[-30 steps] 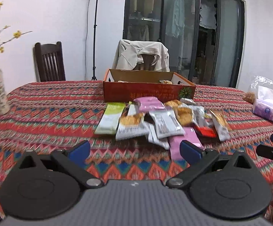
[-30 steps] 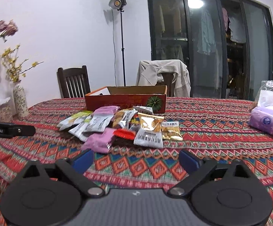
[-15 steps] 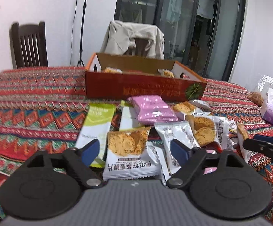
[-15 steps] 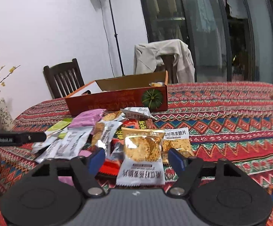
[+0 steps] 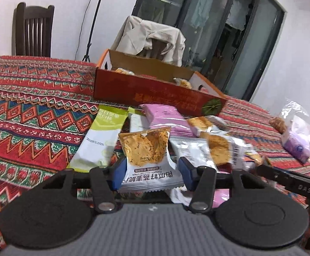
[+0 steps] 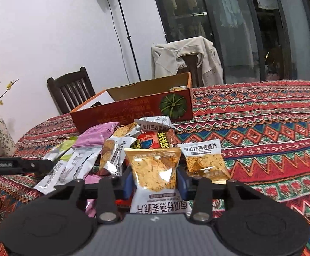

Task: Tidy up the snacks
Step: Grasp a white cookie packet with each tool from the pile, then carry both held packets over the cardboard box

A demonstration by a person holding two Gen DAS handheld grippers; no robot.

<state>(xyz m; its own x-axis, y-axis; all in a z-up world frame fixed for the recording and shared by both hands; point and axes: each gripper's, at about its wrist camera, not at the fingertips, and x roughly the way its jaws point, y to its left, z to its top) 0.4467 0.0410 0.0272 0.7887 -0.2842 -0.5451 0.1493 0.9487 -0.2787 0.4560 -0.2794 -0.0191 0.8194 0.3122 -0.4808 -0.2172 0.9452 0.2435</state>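
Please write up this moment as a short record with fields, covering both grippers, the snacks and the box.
left gripper: jaws just closing, pads against a crisp packet
right gripper: jaws just closing, pads against a golden crisp packet
snack pile: loose packets on the patterned tablecloth, including a green packet and pink packet
red box: open, behind the pile, few snacks inside

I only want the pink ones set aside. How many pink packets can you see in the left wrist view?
2: one pink packet lies at the top of the pile, just before the box; another pink packet peeks out beneath the pile at lower right. More may be buried.
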